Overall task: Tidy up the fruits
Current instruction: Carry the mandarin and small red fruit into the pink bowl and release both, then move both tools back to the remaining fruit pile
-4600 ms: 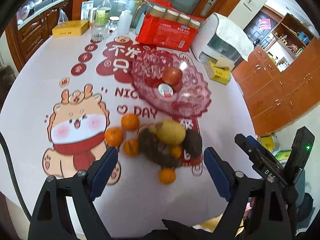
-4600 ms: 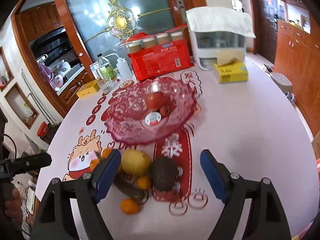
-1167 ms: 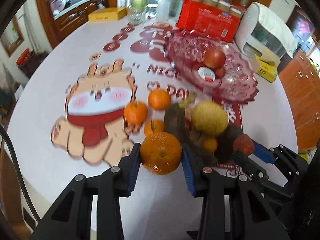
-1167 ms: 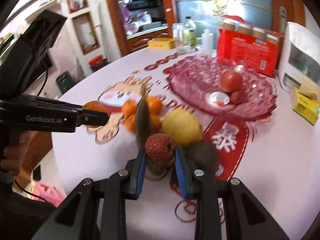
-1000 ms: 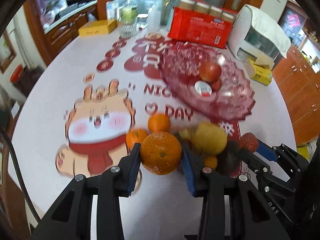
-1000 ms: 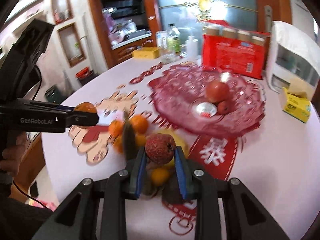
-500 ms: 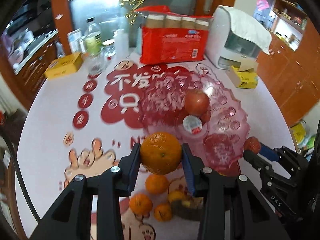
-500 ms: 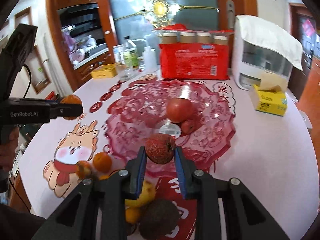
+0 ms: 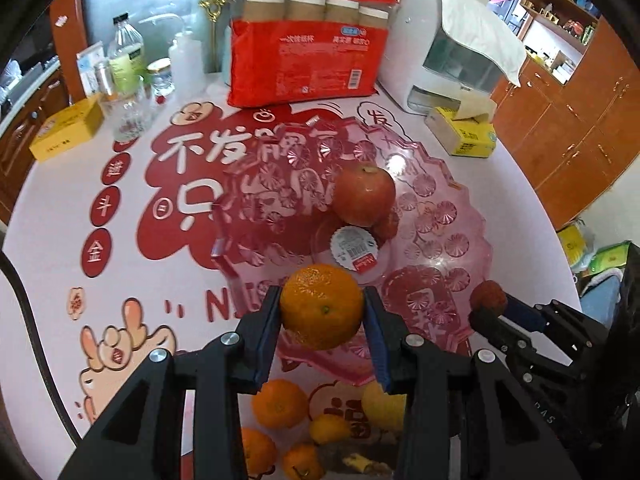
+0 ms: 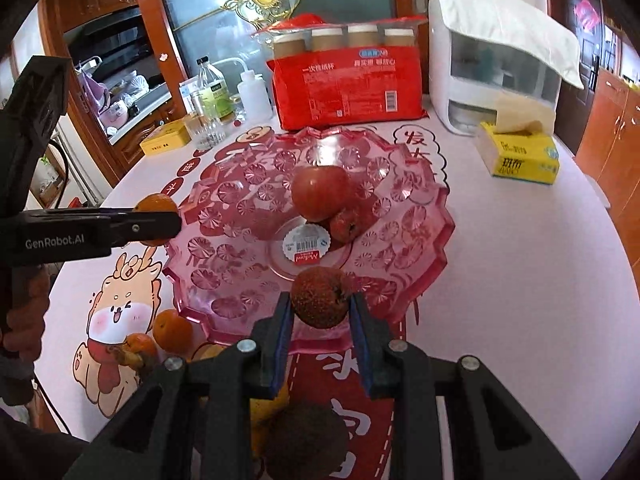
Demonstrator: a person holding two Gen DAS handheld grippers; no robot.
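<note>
My left gripper is shut on an orange tangerine and holds it above the near rim of the pink glass fruit bowl. My right gripper is shut on a rough red lychee, also over the bowl's near rim. The bowl holds a red apple and a small red fruit. Loose tangerines, a yellow fruit and a dark avocado lie on the table below the grippers.
A red pack of paper cups, a white dispenser, a yellow tissue box, bottles and a glass stand at the table's back. Wooden cabinets are to the right.
Both grippers closed on their fruits, lifted them from the pile and moved forward; they now hang over the bowl's near rim.
</note>
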